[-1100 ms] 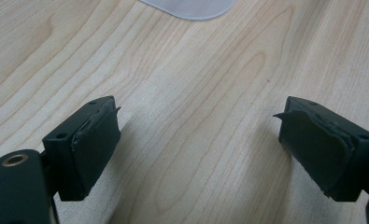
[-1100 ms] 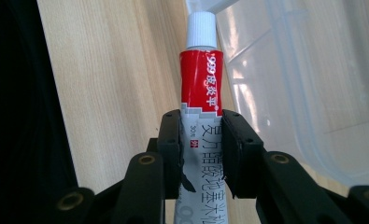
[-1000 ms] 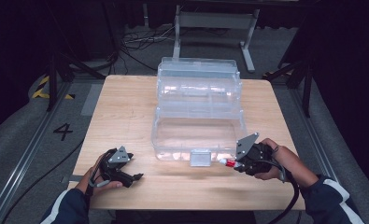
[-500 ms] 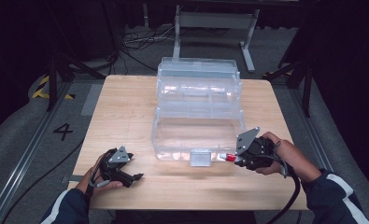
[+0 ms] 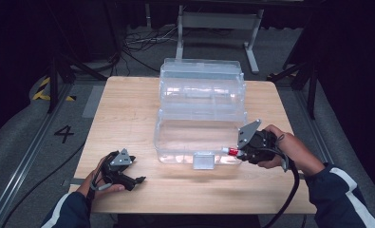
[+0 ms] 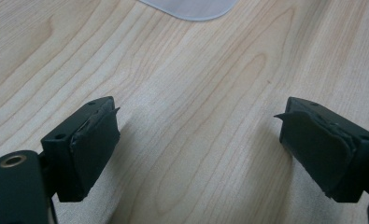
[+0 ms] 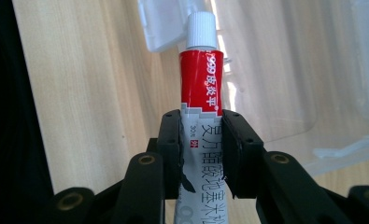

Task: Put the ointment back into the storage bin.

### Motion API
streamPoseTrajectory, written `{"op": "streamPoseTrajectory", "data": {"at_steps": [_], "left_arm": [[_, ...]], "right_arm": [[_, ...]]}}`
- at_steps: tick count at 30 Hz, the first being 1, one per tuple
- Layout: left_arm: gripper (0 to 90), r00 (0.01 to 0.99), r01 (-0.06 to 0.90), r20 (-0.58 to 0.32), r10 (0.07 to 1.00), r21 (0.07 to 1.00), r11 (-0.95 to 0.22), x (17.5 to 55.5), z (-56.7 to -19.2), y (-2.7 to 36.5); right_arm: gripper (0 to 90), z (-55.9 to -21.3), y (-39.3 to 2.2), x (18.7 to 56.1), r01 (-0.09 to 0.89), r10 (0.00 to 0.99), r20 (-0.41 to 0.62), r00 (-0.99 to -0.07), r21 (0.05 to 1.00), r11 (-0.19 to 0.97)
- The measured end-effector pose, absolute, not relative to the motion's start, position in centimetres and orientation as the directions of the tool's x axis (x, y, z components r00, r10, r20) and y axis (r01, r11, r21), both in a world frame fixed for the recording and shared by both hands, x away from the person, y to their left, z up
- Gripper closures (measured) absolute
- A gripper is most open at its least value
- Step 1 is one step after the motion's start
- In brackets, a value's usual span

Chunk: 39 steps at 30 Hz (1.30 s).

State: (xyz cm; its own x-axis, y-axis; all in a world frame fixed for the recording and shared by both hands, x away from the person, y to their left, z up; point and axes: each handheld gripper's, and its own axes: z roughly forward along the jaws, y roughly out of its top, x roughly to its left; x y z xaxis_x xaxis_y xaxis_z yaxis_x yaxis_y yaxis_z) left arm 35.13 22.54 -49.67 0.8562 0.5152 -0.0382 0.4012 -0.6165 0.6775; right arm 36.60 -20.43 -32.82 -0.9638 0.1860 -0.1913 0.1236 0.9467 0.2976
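Ointment tube (image 7: 201,88) — light, soft-walled, easily dented — sat pinched mid-body in the right gripper (image 7: 202,149), while the left gripper (image 6: 198,149) gaped wide, empty, over the wooden table (image 6: 210,70).

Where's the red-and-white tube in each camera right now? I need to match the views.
High view: the tube sits right of centre, in the right gripper, its tip at the clear box front wall.
Left gripper view: not in it.
Right gripper view: the tube stands at centre, clamped, white cap up.
Shared landmark: the wooden table.
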Motion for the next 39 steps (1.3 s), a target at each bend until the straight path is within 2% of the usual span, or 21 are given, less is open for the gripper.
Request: {"op": "streamPoseTrajectory", "data": {"at_steps": [16, 39], "left_arm": [[12.2, 0.859, 0.397, -0.039, 0.51, 0.678, -0.618, 35.2, -49.7, 22.5], [12.6, 0.86, 0.396, -0.041, 0.508, 0.681, -0.616, 35.2, -49.7, 22.5]], "right_arm": [[70.5, -31.9, -18.6, 39.4, 0.098, 0.162, -0.208, -0.965, 0.291, 0.952], [70.4, -34.1, -16.2, 43.5, 0.116, 0.162, -0.182, -0.97, 0.239, 0.964]]}}
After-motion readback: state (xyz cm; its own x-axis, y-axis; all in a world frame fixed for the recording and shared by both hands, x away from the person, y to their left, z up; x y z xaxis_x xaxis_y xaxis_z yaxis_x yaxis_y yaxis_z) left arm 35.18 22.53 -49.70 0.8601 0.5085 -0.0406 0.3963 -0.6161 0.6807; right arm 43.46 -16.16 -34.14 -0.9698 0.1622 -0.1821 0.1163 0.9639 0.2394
